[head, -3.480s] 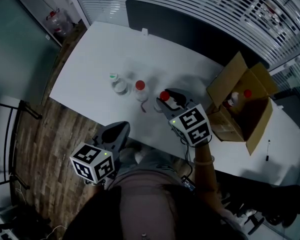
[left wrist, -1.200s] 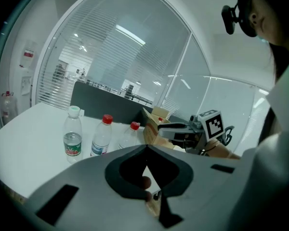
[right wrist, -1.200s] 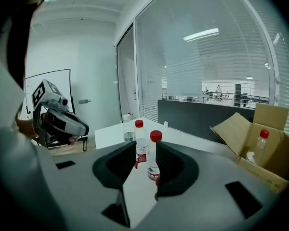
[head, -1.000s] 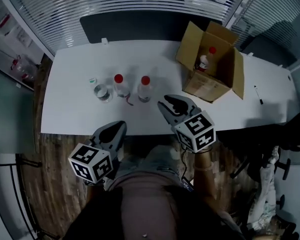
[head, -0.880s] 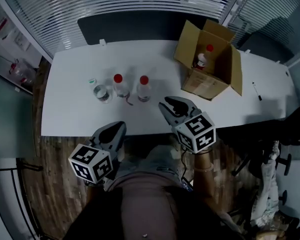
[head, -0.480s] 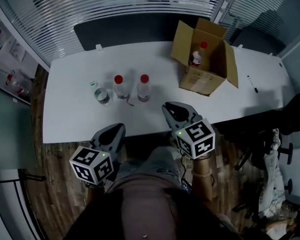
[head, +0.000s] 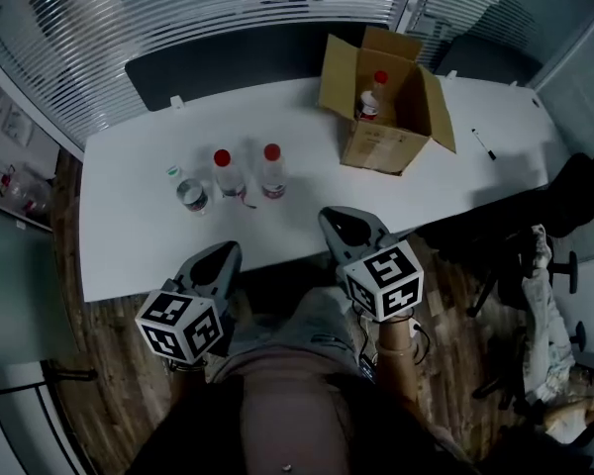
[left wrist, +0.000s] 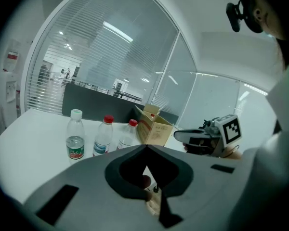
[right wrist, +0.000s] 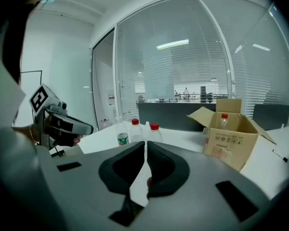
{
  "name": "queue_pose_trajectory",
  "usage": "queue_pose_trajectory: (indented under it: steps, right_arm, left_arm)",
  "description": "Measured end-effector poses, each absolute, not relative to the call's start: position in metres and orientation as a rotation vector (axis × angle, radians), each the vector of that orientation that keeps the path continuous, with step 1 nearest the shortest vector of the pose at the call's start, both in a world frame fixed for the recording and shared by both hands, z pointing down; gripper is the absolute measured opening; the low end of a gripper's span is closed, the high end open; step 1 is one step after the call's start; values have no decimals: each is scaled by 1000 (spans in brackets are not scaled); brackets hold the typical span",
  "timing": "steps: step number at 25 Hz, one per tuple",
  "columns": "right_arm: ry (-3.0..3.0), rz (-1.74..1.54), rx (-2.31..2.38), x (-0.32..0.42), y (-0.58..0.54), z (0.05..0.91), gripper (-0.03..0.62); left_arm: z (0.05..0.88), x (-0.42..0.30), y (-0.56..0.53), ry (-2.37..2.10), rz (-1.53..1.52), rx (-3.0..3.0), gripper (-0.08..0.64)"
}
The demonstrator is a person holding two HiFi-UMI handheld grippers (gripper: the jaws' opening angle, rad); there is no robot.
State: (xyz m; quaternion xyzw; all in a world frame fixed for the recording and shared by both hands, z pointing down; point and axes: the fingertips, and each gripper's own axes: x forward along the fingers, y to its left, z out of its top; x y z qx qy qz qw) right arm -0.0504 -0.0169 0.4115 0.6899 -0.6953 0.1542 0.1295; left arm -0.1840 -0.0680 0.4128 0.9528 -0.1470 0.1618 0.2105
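Three water bottles stand in a row on the white table (head: 129, 236): one with a green cap (head: 184, 192) and two with red caps (head: 225, 174) (head: 271, 170). An open cardboard box (head: 386, 117) at the back right holds another red-capped bottle (head: 369, 95). My left gripper (head: 223, 252) is shut and holds nothing; it hangs off the table's front edge, over the floor. Just past the same edge, my right gripper (head: 333, 217) is also shut with nothing in it. The right gripper view shows the bottles (right wrist: 135, 130) and the box (right wrist: 231, 138) well ahead of the jaws.
A black pen (head: 483, 144) lies on the table right of the box. A dark partition (head: 228, 62) runs behind the table, with glass walls and blinds beyond. A chair with clothes (head: 549, 265) stands on the wooden floor to the right.
Both grippers have drawn back from the table toward the body; the right one was by a red-capped bottle earlier. The bottles and box have not moved.
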Motion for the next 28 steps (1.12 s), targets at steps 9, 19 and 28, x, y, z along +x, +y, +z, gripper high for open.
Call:
queue_pose_trajectory:
  steps: [9, 19, 28]
  right_arm:
    - [-1975, 456, 2061, -50, -8, 416, 37]
    - [-1940, 553, 2132, -41, 5, 422, 37]
    - [-1905, 624, 2255, -9, 20, 421, 37]
  left_arm:
    - [415, -175, -62, -322, 451, 2647, 8]
    - [418, -163, -60, -256, 489, 2657, 9]
    - [421, -130, -52, -172, 521, 2668, 9]
